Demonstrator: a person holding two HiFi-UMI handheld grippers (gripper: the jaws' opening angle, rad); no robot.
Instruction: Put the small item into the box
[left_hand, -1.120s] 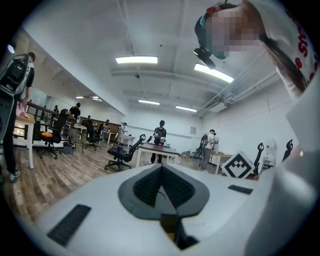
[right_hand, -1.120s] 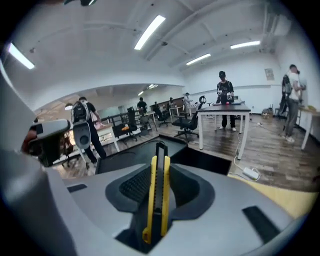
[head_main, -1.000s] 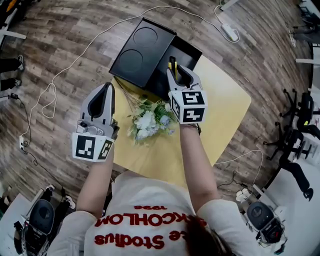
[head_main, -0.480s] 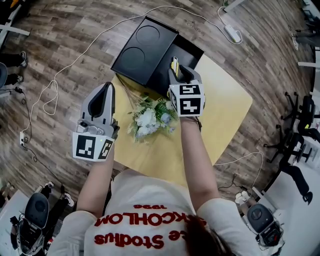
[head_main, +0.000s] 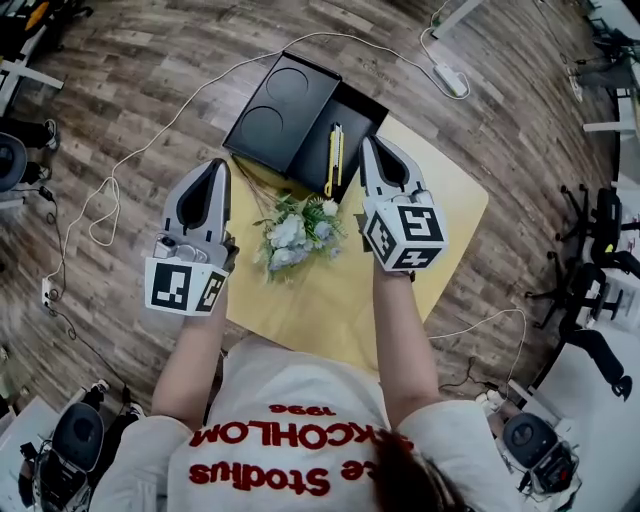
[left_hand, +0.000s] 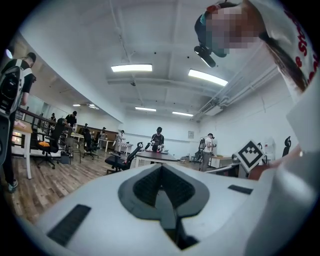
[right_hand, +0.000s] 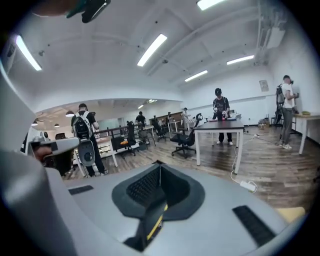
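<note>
A wood-plank floor (head_main: 130, 80) runs round a small yellow counter (head_main: 440, 210), and a white cable (head_main: 150, 140) trails across the boards. In the gripper views an open office with desks, chairs and standing people fills the background.

A black box (head_main: 365, 105) sits at the counter's far edge, overhanging it. Its lid (head_main: 285, 110), stamped with two round hollows, is laid open to the left. The small item (head_main: 332, 160), a slim yellow-and-black tool, lies lengthwise inside the box, free of both grippers. A bunch of pale flowers (head_main: 295, 225) lies on the counter just in front of the box, stems pointing toward it.

The left gripper (head_main: 218, 165) hovers at the counter's left edge, beside the flowers. Its fingers (left_hand: 145, 187) are pressed together with nothing between them.

The right gripper (head_main: 368, 142) is held above the counter with its tip at the box's near right side, just beside the small item but apart from it. Its fingers (right_hand: 142, 186) have just been closing, and they meet on nothing.
</note>
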